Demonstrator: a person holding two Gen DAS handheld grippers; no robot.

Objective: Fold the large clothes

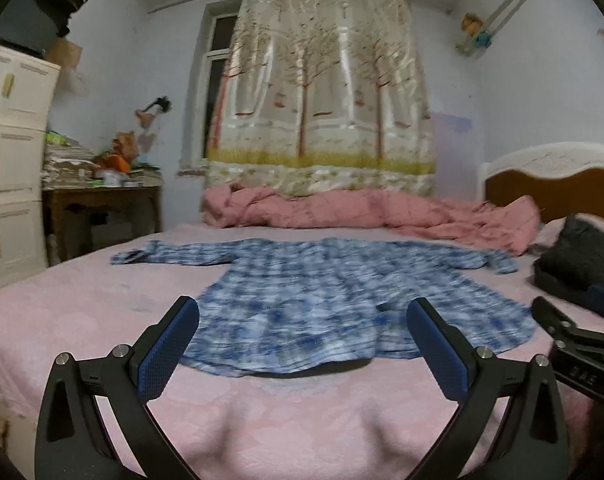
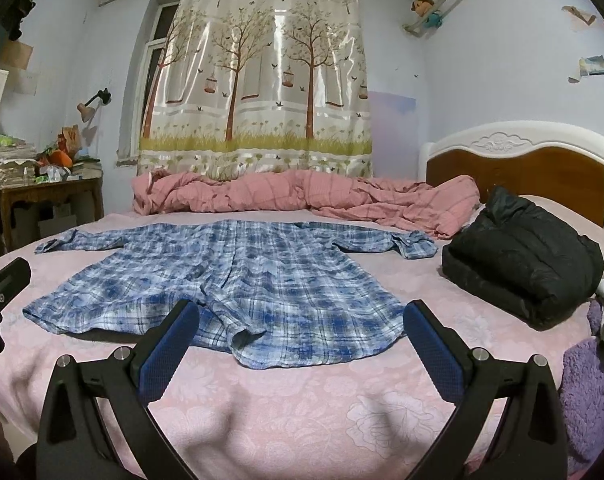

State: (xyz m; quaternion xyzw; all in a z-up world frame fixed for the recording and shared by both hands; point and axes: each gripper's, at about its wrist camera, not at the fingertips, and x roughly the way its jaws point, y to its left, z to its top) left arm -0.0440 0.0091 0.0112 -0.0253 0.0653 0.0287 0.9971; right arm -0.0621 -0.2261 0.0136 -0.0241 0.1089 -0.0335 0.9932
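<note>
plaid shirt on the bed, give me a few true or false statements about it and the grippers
1. The blue plaid shirt lies spread flat on the pink bed sheet. True.
2. The right gripper is shut on the shirt's hem. False: its fingers stand wide apart, holding nothing.
3. A folded black jacket sits right of the shirt. True.
4. The left gripper grips a sleeve. False: it is open, short of the shirt.
5. The pink quilt covers the shirt. False: it lies bunched behind it.
</note>
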